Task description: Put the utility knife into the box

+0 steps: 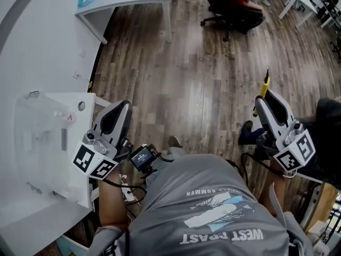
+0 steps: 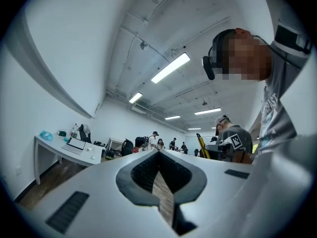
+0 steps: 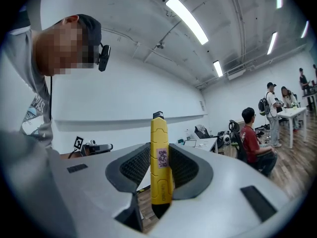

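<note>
Between right fingers (image 3: 132, 168): utility knife (image 3: 159, 167), gripped | left fingers (image 2: 141, 173): closed, empty | head view alone: box (image 1: 37, 161), seemingly clear

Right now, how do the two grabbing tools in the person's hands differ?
The right gripper is clamped on a yellow utility knife that sticks out past its tips; the left gripper is shut on nothing. The left gripper is beside the clear box on the white table; the right gripper is out over the wooden floor. Both are white and the same shape.
</note>
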Demonstrator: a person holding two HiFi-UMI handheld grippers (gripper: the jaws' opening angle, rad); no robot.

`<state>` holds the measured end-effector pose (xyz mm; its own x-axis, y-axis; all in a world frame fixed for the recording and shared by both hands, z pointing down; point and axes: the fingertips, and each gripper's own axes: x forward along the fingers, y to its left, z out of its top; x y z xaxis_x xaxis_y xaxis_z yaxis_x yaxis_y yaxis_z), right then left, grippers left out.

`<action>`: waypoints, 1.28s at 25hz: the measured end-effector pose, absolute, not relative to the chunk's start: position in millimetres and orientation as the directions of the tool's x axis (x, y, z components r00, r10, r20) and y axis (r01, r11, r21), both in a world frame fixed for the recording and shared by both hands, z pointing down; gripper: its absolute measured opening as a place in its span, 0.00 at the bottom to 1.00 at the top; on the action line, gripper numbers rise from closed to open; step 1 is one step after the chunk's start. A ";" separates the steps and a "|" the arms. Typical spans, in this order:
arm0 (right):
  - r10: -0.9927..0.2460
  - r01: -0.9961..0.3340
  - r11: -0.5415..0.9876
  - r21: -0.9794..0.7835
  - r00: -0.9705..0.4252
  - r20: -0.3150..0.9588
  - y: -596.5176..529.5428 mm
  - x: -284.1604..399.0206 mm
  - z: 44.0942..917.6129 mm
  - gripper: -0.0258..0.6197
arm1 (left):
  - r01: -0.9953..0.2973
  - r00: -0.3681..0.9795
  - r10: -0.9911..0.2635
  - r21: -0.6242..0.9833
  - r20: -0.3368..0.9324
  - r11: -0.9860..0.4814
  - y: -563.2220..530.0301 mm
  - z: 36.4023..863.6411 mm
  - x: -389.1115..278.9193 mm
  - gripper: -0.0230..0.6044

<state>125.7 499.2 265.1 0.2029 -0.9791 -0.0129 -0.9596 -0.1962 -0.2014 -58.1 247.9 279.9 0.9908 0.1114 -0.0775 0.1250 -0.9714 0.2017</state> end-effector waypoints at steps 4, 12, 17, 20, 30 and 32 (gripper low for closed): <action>-0.975 -0.965 -0.219 -0.146 0.222 -0.006 463.8 146.9 245.6 0.23 | 0.142 0.985 0.116 0.214 -0.131 -0.967 203.6 276.7 -32.1 0.05; -0.985 -0.976 -0.172 -0.137 0.170 0.026 398.9 183.4 248.3 0.23 | 0.078 0.989 0.046 0.235 -0.139 -0.969 140.6 285.2 -9.0 0.05; -0.993 -0.981 -0.115 -0.158 0.112 0.031 361.3 236.6 259.1 0.23 | 0.011 0.992 -0.017 0.226 -0.123 -0.974 110.0 287.3 30.1 0.05; -0.999 -0.982 -0.053 -0.183 0.049 0.023 334.5 278.0 260.4 0.23 | -0.059 0.990 -0.085 0.219 -0.110 -0.974 95.6 279.8 56.7 0.05; -0.992 -0.971 0.123 -0.207 -0.120 -0.027 262.4 406.1 264.5 0.23 | -0.231 0.969 -0.243 0.169 -0.053 -0.958 74.5 267.3 145.3 0.05; -0.990 -0.964 0.143 -0.223 -0.139 -0.031 251.7 414.9 266.8 0.23 | -0.250 0.965 -0.259 0.163 -0.033 -0.954 70.9 267.5 151.2 0.05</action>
